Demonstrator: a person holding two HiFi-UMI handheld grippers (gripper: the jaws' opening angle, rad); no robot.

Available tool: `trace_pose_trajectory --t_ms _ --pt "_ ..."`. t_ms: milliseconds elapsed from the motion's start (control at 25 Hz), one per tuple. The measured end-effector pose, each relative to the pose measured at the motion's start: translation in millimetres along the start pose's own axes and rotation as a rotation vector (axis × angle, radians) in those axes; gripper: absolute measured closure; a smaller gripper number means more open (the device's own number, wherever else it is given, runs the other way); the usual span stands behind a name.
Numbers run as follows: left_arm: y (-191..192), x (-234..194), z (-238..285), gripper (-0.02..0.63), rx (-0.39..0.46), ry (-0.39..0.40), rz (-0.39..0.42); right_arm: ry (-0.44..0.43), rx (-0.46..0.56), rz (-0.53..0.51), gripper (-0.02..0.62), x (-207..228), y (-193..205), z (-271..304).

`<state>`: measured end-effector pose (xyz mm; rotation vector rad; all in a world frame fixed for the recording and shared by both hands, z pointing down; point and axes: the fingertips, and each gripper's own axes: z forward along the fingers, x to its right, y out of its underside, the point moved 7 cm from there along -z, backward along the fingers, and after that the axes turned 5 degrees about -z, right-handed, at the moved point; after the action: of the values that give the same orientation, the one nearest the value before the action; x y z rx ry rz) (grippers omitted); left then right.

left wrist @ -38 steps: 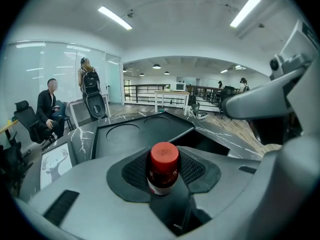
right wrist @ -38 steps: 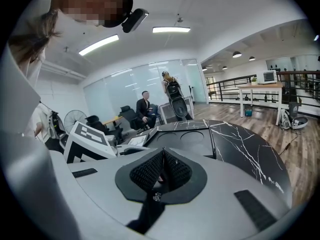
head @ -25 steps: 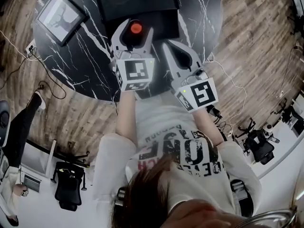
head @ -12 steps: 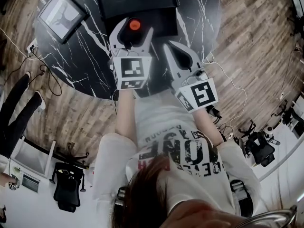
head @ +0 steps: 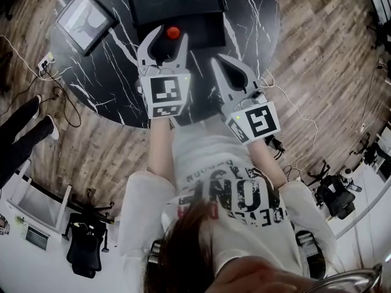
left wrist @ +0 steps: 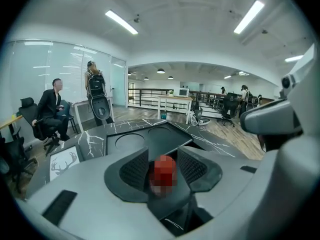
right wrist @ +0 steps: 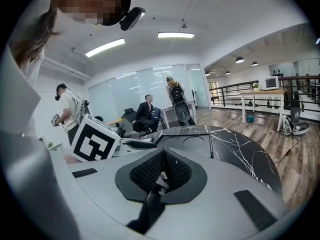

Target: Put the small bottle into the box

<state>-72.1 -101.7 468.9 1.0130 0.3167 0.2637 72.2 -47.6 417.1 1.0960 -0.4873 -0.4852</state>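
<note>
The small bottle (head: pixel 173 32) shows its red cap between the jaws of my left gripper (head: pixel 169 38), which hangs over the black marble table (head: pixel 110 72) at the near edge of the black box (head: pixel 177 2). Its jaws have just been closing, and in the left gripper view the ribbed pads (left wrist: pixel 136 170) press on both sides of the bottle (left wrist: pixel 165 170). Behind it, the box (left wrist: pixel 150 139) lies open with two round recesses. My right gripper (head: pixel 231 72) rests to the right over the table's near edge, shut with nothing between its pads (right wrist: pixel 172 170).
A framed deer picture (head: pixel 85 18) lies on the table at the far left. Cables (head: pixel 36 60) trail over the wooden floor to the left and right. Office chairs and several people are farther back in the room.
My left gripper has moved a little toward the box and its jaws have narrowed round the red-capped bottle. The right gripper has stayed put. A person at the left edge has shifted.
</note>
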Motion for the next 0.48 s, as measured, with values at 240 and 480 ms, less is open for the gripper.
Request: trace_pose_trajectory --t_ms 240,480 --pt "-9.6 0.6 -9.8 0.525 0.026 -0.014 0.004 -0.006 0.021 -0.020 0.594 -3.6 -8.6 -5.8" --pt "-15.7 3.3 -17.4 0.589 0.058 -0.033 0.020 -0.015 0.030 -0.029 0.594 -8.0 -8.6 -12.0"
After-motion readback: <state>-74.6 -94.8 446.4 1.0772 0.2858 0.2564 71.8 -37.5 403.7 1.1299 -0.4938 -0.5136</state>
